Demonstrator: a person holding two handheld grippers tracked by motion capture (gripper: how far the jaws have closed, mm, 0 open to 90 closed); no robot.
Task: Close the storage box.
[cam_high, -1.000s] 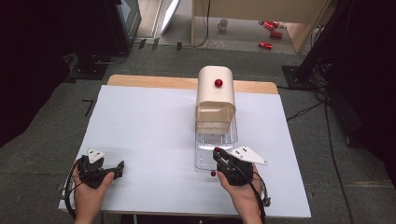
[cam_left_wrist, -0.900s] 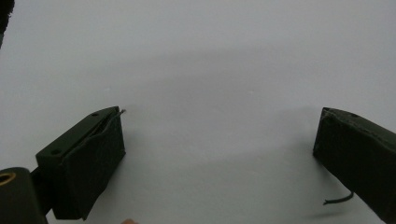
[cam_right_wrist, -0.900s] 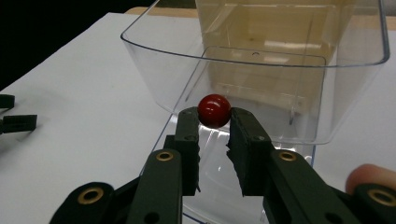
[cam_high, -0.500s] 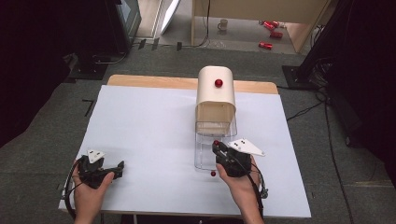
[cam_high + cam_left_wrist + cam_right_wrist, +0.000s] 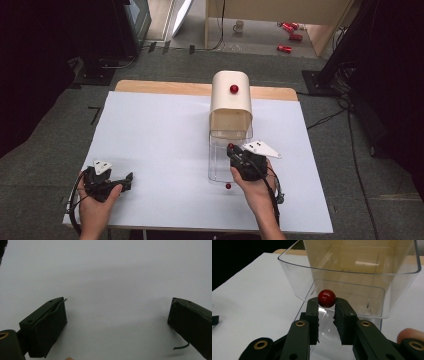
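From the high view I see a white table with a cream, round-topped box standing at upper centre of the frame. The box carries a red knob on its top, and a clear plastic tray juts out from under it toward the lower edge.

My right gripper sits right of centre, at the tray's right wall, held in a hand coming up from the bottom edge. In the right gripper view the right gripper has its two black jaws nearly together, and they pinch a small red ball at their very tips. The ball hangs over the near rim of the tray, in the middle of that frame. I judge it is held this way, high and by the tips, so it can be let go into the tray without the jaws knocking the plastic wall.

A second red ball lies on the table just below the tray's near end, loose, probably waiting its turn.

My left gripper rests at lower left, well apart from the tray. In the left gripper view its jaws stand wide apart over bare white table with nothing between them. It seems parked there to stay out of the way.
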